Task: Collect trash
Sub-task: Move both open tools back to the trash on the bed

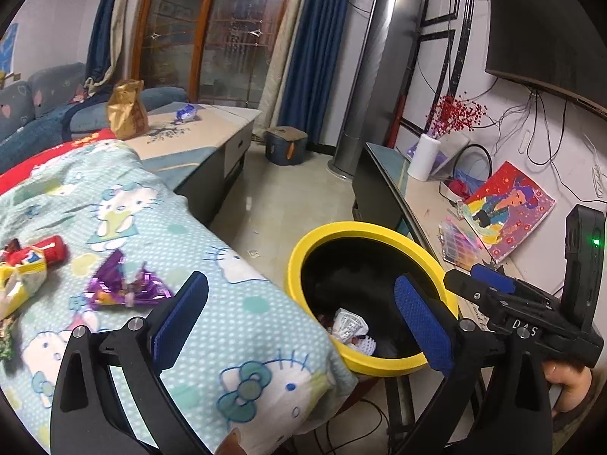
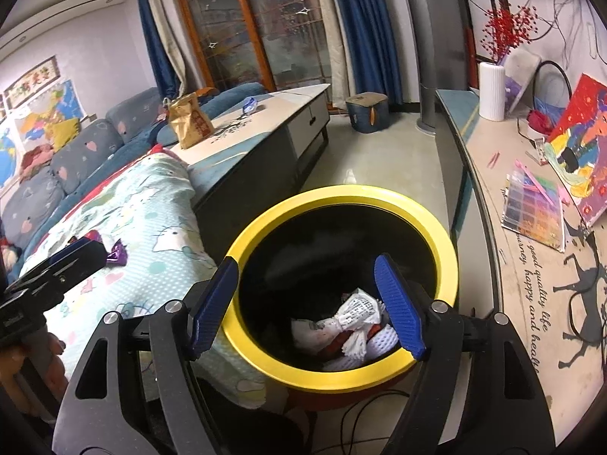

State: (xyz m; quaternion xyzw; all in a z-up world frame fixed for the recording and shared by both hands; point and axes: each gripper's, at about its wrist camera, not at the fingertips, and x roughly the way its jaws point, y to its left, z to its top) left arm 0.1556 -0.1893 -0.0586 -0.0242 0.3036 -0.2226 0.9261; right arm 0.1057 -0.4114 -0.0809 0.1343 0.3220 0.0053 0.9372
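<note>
A bin with a yellow rim (image 1: 303,250) (image 2: 341,193) and a black liner stands beside a Hello Kitty blanket (image 1: 151,208). Crumpled white wrappers (image 1: 349,326) (image 2: 356,314) lie at its bottom. My right gripper (image 2: 307,303) hangs open over the bin's mouth with nothing between its fingers. My left gripper (image 1: 303,314) is wide open and empty, straddling the blanket's edge and the bin's near rim. On the blanket to the left lie a purple foil wrapper (image 1: 117,288) (image 2: 117,254), a red wrapper (image 1: 53,250) and a yellow packet (image 1: 22,276).
A coffee table (image 1: 212,140) behind the blanket carries a brown paper bag (image 1: 127,108) and a blue wrapper (image 1: 186,112). A TV cabinet (image 2: 493,227) with a white vase (image 2: 491,91), a painting and papers runs along the right. A round stool (image 1: 286,144) stands on the floor.
</note>
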